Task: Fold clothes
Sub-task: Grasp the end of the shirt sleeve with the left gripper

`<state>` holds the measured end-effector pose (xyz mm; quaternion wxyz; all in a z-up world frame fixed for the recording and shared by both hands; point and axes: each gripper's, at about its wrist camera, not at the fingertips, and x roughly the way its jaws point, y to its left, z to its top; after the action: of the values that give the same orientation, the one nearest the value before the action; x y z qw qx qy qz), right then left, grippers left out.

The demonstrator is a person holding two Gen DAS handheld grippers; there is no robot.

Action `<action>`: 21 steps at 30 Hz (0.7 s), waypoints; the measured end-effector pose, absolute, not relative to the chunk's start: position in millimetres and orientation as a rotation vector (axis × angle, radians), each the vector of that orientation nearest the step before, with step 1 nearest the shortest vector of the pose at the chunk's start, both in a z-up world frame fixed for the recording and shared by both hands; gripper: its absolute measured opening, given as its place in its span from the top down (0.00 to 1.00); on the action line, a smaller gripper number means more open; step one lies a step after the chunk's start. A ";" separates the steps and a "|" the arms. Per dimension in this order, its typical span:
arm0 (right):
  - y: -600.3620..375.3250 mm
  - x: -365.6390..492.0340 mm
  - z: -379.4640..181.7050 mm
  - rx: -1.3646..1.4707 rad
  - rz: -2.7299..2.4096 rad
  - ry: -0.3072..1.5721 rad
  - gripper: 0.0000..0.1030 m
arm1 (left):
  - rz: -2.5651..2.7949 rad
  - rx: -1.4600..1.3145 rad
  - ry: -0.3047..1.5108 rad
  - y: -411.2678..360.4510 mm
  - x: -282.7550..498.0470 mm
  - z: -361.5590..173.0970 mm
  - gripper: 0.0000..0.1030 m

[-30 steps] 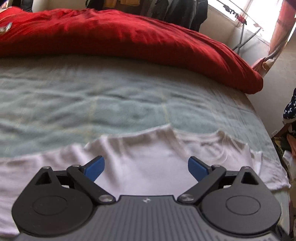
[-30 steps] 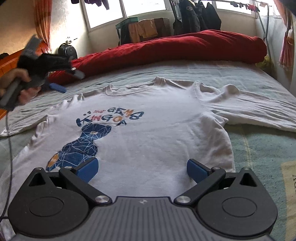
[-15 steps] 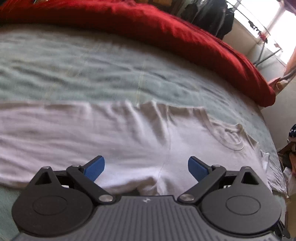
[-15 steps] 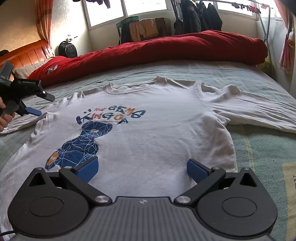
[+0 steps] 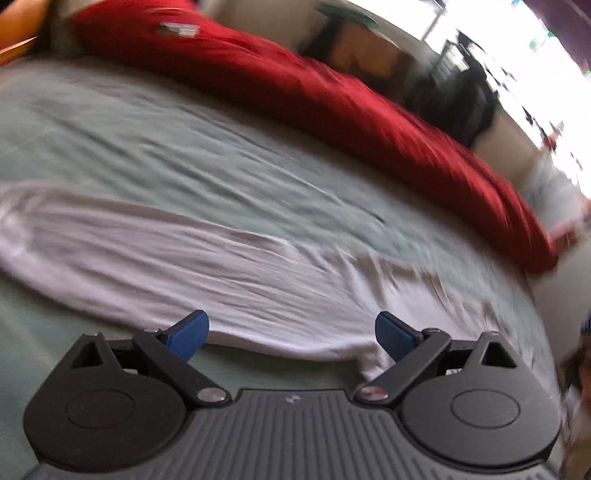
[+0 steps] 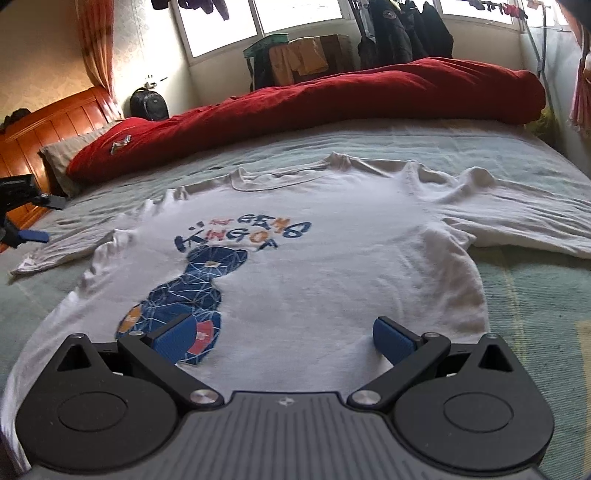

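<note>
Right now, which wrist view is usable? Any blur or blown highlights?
Left wrist view: heavy motion blur, the white shirt and red duvet are smeared, the window at top right is blown out; only the left tongs are crisp. Right wrist view: sharp, the shirt print is legible, the windows overexposed, with fisheye bending at the edges.

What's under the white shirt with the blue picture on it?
The white shirt lies spread flat on a pale green bed cover, which shows all around its edges. Whatever sits directly beneath the shirt's middle is covered, so it cannot be seen.
</note>
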<state>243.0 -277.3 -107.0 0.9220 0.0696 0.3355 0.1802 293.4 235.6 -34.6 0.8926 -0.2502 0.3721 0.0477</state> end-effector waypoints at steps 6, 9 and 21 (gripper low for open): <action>-273.7 242.7 -106.7 0.197 0.431 0.683 0.00 | 0.299 -0.714 0.686 304.4 248.8 -68.0 0.39; -270.1 242.1 -107.7 0.186 0.433 0.673 0.00 | 0.366 -0.831 0.645 329.6 235.5 -88.4 0.56; -261.7 246.0 -113.5 0.139 0.422 0.672 0.00 | 0.435 -1.045 0.491 380.5 244.2 -138.8 0.57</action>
<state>246.0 -261.7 -113.5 0.9200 0.0678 0.3270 0.2053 244.2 380.5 -138.8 0.8156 -0.4902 0.2301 0.2040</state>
